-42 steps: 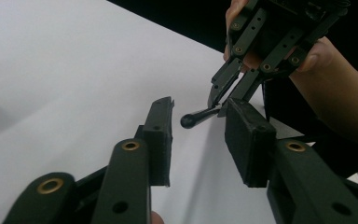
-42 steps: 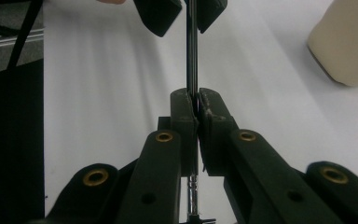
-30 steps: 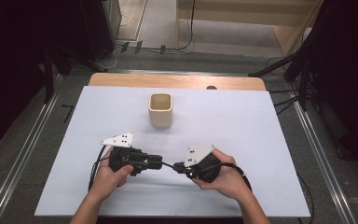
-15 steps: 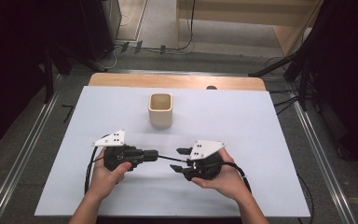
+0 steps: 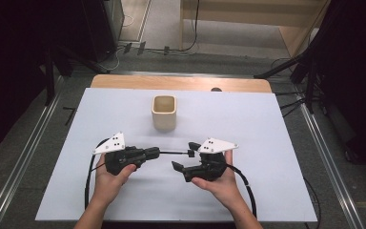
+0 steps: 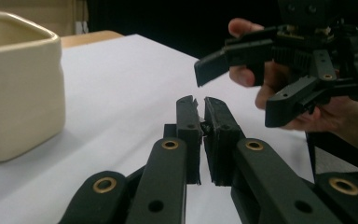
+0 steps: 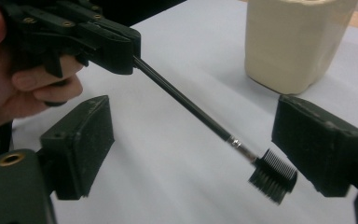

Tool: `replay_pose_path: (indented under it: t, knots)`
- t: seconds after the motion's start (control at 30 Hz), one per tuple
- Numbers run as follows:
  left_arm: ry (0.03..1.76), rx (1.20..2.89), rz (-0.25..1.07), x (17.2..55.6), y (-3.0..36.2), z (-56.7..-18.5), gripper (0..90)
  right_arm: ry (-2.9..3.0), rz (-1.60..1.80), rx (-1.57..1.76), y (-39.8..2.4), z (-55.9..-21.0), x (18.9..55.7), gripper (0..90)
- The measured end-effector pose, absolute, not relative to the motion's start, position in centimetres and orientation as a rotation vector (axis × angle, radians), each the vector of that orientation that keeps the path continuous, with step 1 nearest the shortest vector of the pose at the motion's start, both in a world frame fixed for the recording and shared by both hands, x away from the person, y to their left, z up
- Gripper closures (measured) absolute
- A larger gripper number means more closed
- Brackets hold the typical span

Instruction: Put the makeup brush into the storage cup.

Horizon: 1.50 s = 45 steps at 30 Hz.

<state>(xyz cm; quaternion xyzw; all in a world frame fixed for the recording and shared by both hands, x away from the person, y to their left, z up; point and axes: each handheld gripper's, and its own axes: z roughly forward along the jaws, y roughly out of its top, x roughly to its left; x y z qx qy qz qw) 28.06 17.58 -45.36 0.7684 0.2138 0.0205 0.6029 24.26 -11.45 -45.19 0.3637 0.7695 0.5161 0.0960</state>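
From the high view, the left claw [image 5: 153,152] is clamped on the handle end of a thin black brush [image 5: 174,152], which runs level across to the right claw [image 5: 182,155]; the brush head lies between that claw's jaws, which have just been opening and now stand apart, with no pad on the brush. Both claws hover low over the white counter [image 5: 267,143], tips facing each other. A cream cup [image 5: 164,112] stands upright on the counter beyond the claws, nearer the left one and well apart from both. In the left gripper view, the left claw [image 6: 200,105] has its jaws drawn together, only a narrow slit showing between them; the right claw [image 6: 242,88], held in a hand [image 6: 279,88], sits just beyond with its jaws spread. The cup [image 6: 18,88] is off to the left of the left claw. In the right gripper view, the right claw [image 7: 191,140] is wide apart; the brush [image 7: 186,105] slants down from the left claw [image 7: 121,51] at the upper left, and its bristled head hangs free between the jaws, closer to the right-hand one, touching neither. The cup [image 7: 293,42] stands beyond, upper right.
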Motion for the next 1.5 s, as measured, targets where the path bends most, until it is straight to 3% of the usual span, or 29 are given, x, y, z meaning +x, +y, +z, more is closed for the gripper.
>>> replay_pose_path:
  t: [0.23,0.47,0.93,1.5]
  knots:
    - [0.513,1.734,0.109,27.7,17.7,-45.2,86.0,2.180,1.612,1.269,-10.8,-46.1,24.1,3.8]
    - [0.514,1.695,0.155,27.3,17.5,-45.1,86.0,2.062,1.701,1.423,-10.3,-46.3,23.5,2.7]
    - [0.509,1.640,0.200,26.5,16.6,-45.3,86.0,1.853,1.990,1.738,-10.9,-47.1,23.2,13.7]
    - [0.471,1.616,0.209,25.7,15.3,-45.7,85.9,1.707,2.105,1.901,-11.7,-47.7,23.5,18.8]
